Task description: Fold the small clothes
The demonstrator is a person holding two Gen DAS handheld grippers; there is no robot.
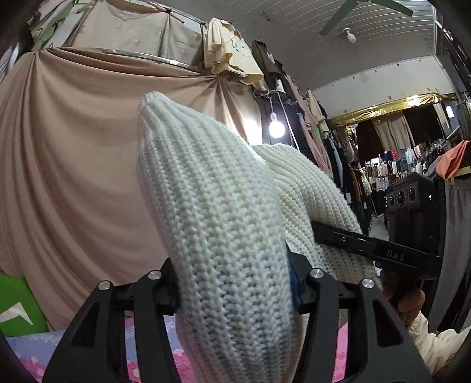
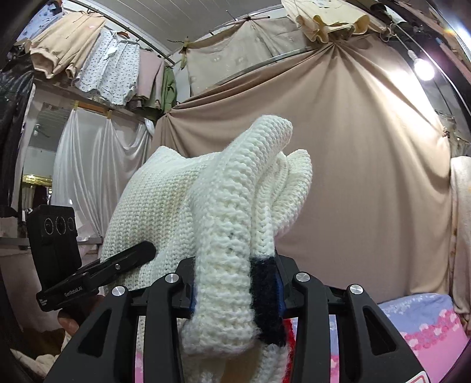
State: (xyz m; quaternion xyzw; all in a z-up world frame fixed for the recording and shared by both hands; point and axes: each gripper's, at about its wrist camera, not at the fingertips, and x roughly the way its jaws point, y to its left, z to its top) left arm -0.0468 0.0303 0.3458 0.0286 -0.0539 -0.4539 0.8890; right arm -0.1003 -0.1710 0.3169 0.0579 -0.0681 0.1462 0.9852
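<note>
White knit sweater [image 1: 223, 224] hides both hand-held grippers' fingertips.

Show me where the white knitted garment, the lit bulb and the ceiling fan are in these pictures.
white knitted garment [image 1: 217, 206], left wrist view, on the ribbed fold above the jaws.
lit bulb [image 1: 276, 128], left wrist view, on the glowing glass.
ceiling fan [image 1: 338, 20], left wrist view, on a green blade.

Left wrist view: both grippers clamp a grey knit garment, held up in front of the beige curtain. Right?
Not quite: the knit garment is white, not grey, as the left wrist view shows. The rest holds: the left gripper and the right gripper both clamp it, and it is held up in front of the beige curtain.
</note>
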